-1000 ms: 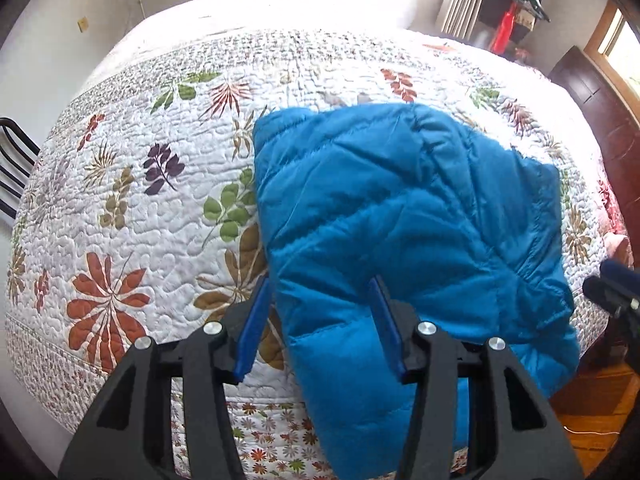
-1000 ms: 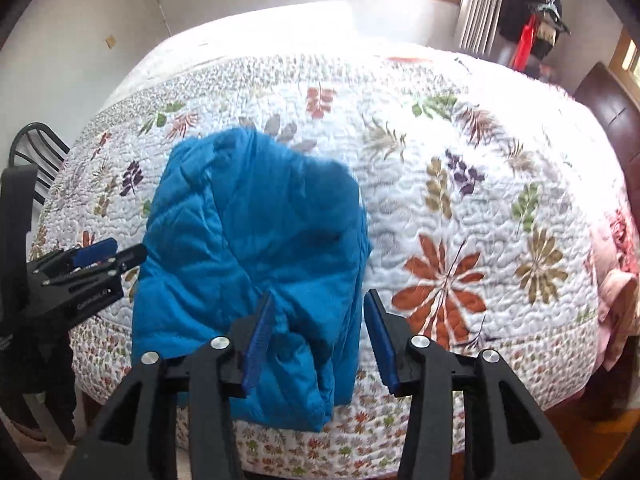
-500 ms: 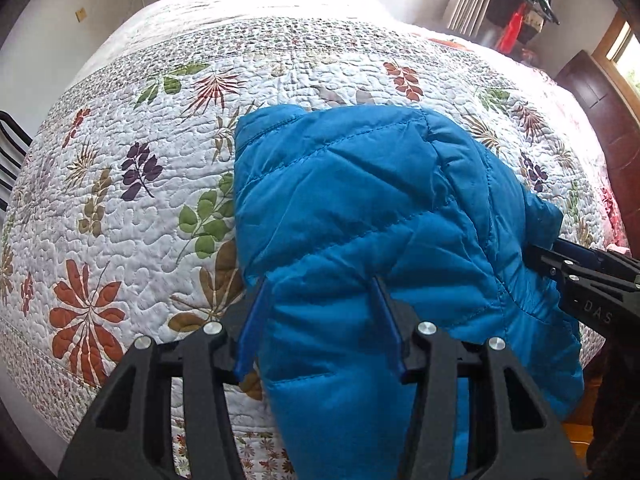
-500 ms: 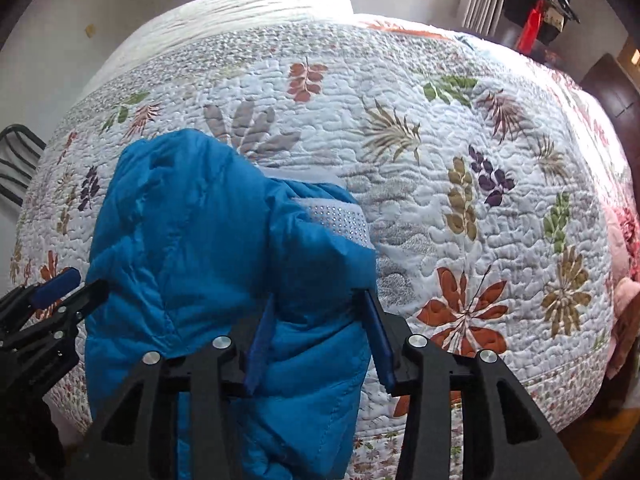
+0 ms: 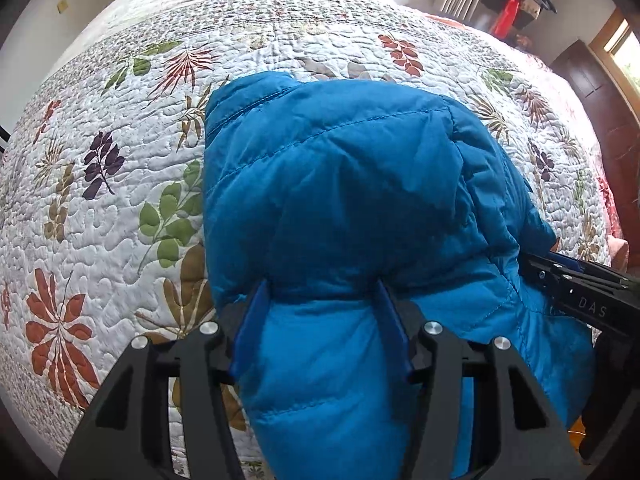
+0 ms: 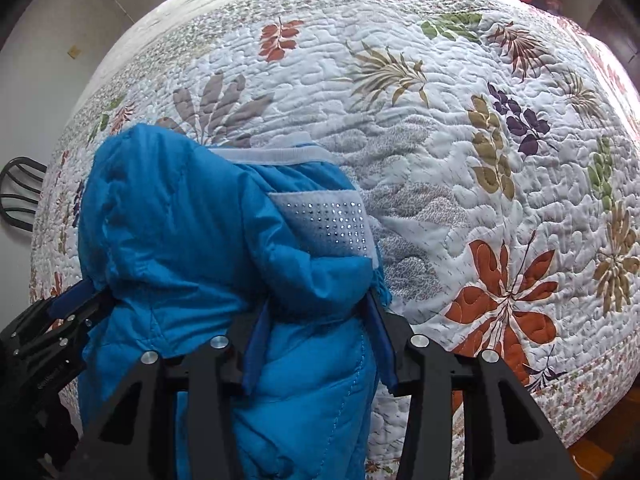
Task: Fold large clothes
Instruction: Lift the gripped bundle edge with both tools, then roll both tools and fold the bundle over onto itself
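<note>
Since a second ago I have lowered both sets of fingers onto the blue jacket [image 5: 340,200] on the bed [image 5: 100,208]: left fingers [image 5: 320,320], just widened slightly, and right fingers [image 6: 318,332] each straddle its puffy near edge, ready to fold.

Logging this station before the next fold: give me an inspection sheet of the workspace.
Surface: leaf-print quilt on a bed.
Job's things: blue puffer jacket at the near edge, white studded patch showing.
Clutter: nothing seen.
Grippers: left gripper and right gripper both straddle jacket folds; left jaws just opened slightly; grip cannot be told.
Cables: nothing seen.
Surroundings: black chair, red item by the curtain.
</note>
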### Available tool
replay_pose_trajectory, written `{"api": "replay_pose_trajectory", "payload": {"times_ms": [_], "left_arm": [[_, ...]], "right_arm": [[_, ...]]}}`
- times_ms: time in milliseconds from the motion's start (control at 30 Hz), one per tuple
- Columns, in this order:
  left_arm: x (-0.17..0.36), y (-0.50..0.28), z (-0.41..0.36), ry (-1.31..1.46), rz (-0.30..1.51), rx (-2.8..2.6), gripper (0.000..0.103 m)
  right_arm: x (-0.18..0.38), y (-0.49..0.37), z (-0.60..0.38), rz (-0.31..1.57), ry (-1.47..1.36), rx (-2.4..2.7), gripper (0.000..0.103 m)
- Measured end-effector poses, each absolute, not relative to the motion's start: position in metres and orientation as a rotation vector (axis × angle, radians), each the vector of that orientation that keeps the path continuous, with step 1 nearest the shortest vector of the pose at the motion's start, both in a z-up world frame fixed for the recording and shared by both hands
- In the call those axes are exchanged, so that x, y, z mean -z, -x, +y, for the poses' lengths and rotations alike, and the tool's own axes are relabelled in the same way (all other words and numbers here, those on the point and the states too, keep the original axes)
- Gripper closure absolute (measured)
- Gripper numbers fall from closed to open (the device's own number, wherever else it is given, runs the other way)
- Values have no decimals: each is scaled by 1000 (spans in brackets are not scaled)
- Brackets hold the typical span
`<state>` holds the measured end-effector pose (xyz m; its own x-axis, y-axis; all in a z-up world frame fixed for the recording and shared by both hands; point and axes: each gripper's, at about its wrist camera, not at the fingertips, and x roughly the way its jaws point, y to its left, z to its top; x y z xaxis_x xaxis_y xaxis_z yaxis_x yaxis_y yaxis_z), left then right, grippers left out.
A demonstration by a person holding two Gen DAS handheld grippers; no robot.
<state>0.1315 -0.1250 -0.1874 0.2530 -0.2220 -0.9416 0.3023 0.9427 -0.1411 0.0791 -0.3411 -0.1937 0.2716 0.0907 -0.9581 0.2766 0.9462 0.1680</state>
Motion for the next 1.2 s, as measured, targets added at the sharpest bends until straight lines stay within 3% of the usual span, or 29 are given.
{"api": "replay_pose_trajectory", "payload": {"times_ms": [233,400,633,767,1100,1200], "left_arm": [[147,-109,-92,-23,1253,384,52],[124,-70,-88,-39,1237,500,52],[143,-43,-92,-86,1275,580,52],[164,-44,-89,-57,1318,575,47],[185,-48,-88,-53,1316,568,41],[176,-56,-74,22,1335,583,44]], "right_arm": [[125,-40,-327,1191,-240,83,59],[94,-14,-290,1167,-162,-109,73],[124,4,-276,1287,-115,-123,86],[154,8,-289,1361,-180,-63,98],[186,10,-291,1373,-237,-32,99],[168,13,-295,1355,-253,-67,91]]}}
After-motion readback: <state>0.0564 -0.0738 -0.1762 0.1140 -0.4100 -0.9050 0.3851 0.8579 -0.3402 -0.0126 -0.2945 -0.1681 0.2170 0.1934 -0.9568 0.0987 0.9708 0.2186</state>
